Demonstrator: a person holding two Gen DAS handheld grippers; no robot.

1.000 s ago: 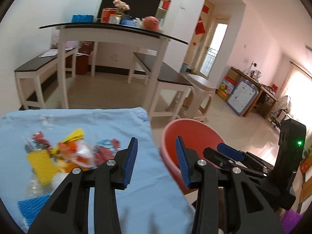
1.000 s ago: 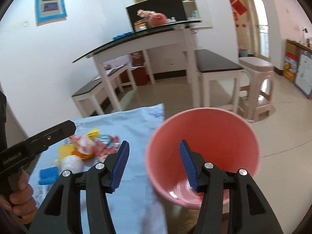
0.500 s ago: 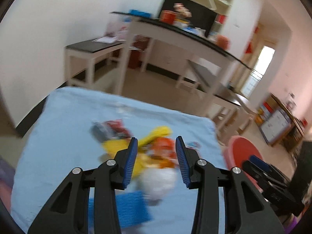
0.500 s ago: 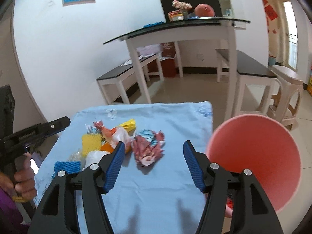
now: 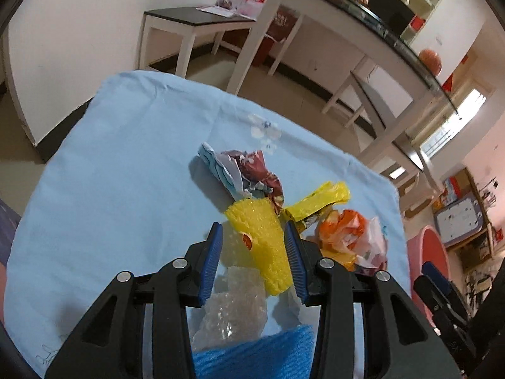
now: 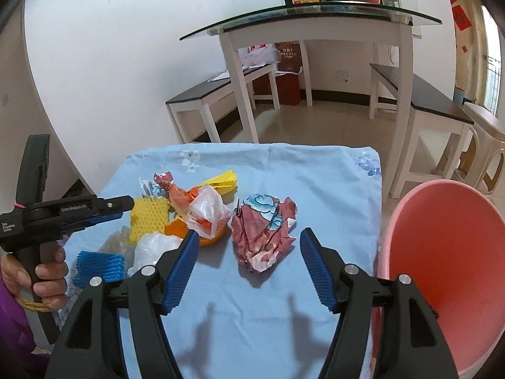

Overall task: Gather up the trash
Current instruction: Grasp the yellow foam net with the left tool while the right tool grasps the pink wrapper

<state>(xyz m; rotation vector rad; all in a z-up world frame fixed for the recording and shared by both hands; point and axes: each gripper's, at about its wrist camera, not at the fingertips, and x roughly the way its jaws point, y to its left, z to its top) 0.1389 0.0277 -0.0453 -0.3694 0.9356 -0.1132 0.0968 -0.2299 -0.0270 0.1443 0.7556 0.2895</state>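
Observation:
A pile of trash lies on the light blue cloth [image 6: 315,186]. My left gripper [image 5: 254,252] stands open just above a yellow foam net [image 5: 263,240], which shows between its blue pads untouched. In the right wrist view the left gripper [image 6: 121,206] hovers at that net's [image 6: 148,216] left edge. My right gripper [image 6: 249,257] is empty and its jaws are opening, a little short of a crumpled red and blue wrapper [image 6: 265,230]. A pink bin [image 6: 457,268] stands beside the table on the right.
Also in the pile are an orange and white plastic bag [image 6: 205,211], a yellow wrapper [image 6: 224,180], a blue foam net [image 6: 98,265] and clear bubble plastic [image 5: 233,303]. Behind stand a glass-topped white table [image 6: 315,15], dark benches [image 6: 419,98] and a plastic stool [image 6: 486,145].
Both grippers swung left, away from the pink bin, and came over the trash pile. The left one dropped onto the yellow foam net. The right jaws spread wider.

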